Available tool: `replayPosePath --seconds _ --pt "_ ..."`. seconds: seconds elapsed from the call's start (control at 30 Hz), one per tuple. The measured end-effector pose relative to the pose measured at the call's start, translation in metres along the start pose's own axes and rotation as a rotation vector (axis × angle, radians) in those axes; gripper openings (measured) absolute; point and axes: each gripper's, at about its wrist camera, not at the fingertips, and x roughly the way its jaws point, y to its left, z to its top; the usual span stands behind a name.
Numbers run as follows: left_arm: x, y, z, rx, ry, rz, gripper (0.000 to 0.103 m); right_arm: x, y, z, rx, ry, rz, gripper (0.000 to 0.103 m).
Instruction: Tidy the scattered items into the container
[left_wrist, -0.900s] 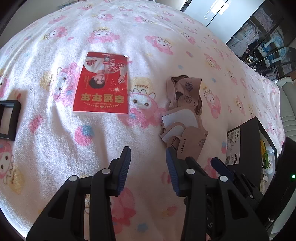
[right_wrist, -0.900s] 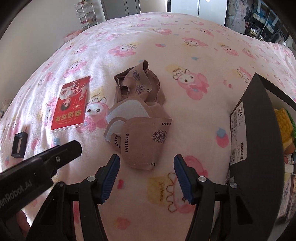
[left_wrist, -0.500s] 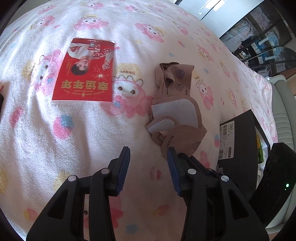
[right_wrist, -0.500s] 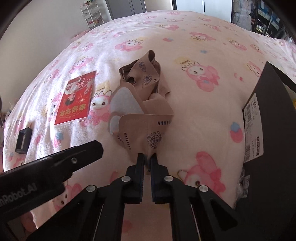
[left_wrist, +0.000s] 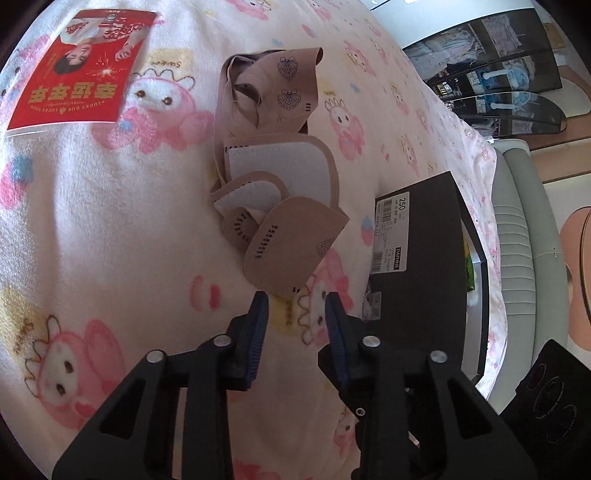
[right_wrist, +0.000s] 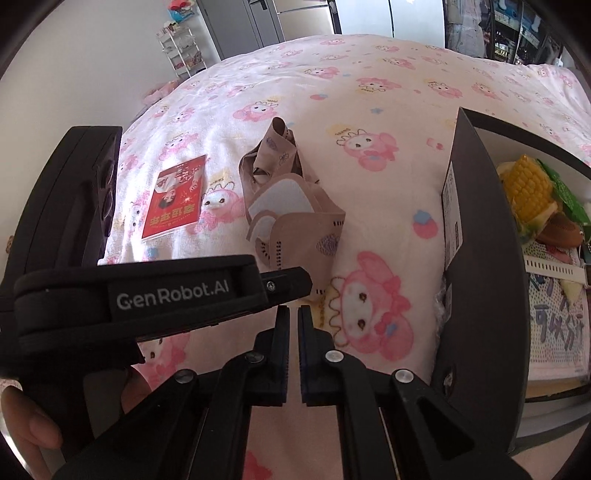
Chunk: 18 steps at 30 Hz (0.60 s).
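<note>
A pile of beige face masks (left_wrist: 291, 236) (right_wrist: 295, 229) lies on the pink blanket, with a patterned beige mask (left_wrist: 280, 85) crumpled behind it. My left gripper (left_wrist: 295, 304) is open, and the near corner of the front mask sits just beyond its tips. In the right wrist view the left gripper's finger (right_wrist: 288, 282) crosses in front of that corner. My right gripper (right_wrist: 293, 310) is shut right below it, with nothing visible between its pads. The black box (left_wrist: 424, 258) (right_wrist: 476, 221) stands to the right. A red card (left_wrist: 74, 70) (right_wrist: 177, 195) lies to the left.
The box holds a toy corn cob (right_wrist: 524, 188), a brown round thing and a printed cloth. A hand (right_wrist: 29, 424) grips the left tool. A grey padded seat (left_wrist: 517, 221) borders the bed on the right. A wire shelf (right_wrist: 181, 51) stands at the back.
The right jaws went from wide open to shut near the front mask's corner. The left gripper moved forward and right up to the masks, crossing ahead of the right gripper.
</note>
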Motion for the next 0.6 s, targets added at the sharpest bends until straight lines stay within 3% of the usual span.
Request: replayPosePath --seconds 0.07,0.13,0.27,0.37,0.4,0.47,0.57,0.6 --pt "-0.009 0.007 0.000 -0.025 -0.029 0.034 0.022 0.000 -0.004 -0.001 0.012 0.001 -0.005 0.003" --pt "-0.017 0.014 0.002 -0.062 -0.042 -0.002 0.023 0.002 -0.005 0.003 0.023 0.003 0.011 0.003" --pt "-0.020 0.020 0.006 -0.095 -0.078 0.015 0.029 0.015 0.003 0.016 -0.025 -0.005 -0.007 0.007" --pt "-0.014 0.026 0.016 -0.126 -0.079 -0.016 0.041 0.037 0.000 0.024 -0.015 0.037 -0.049 0.022" --pt "-0.012 0.027 0.020 -0.134 -0.082 -0.028 0.050 0.045 -0.003 0.025 0.001 0.050 -0.050 0.033" --pt "-0.005 0.030 0.026 -0.141 -0.085 -0.049 0.058 0.059 -0.010 0.027 0.025 0.069 -0.029 0.043" --pt "0.009 0.033 0.033 -0.154 -0.065 -0.064 0.058 0.069 -0.016 0.027 0.048 0.061 0.036 0.039" --pt "0.015 0.034 0.034 -0.163 -0.049 -0.074 0.057 0.068 -0.017 0.027 0.057 0.053 0.046 0.019"
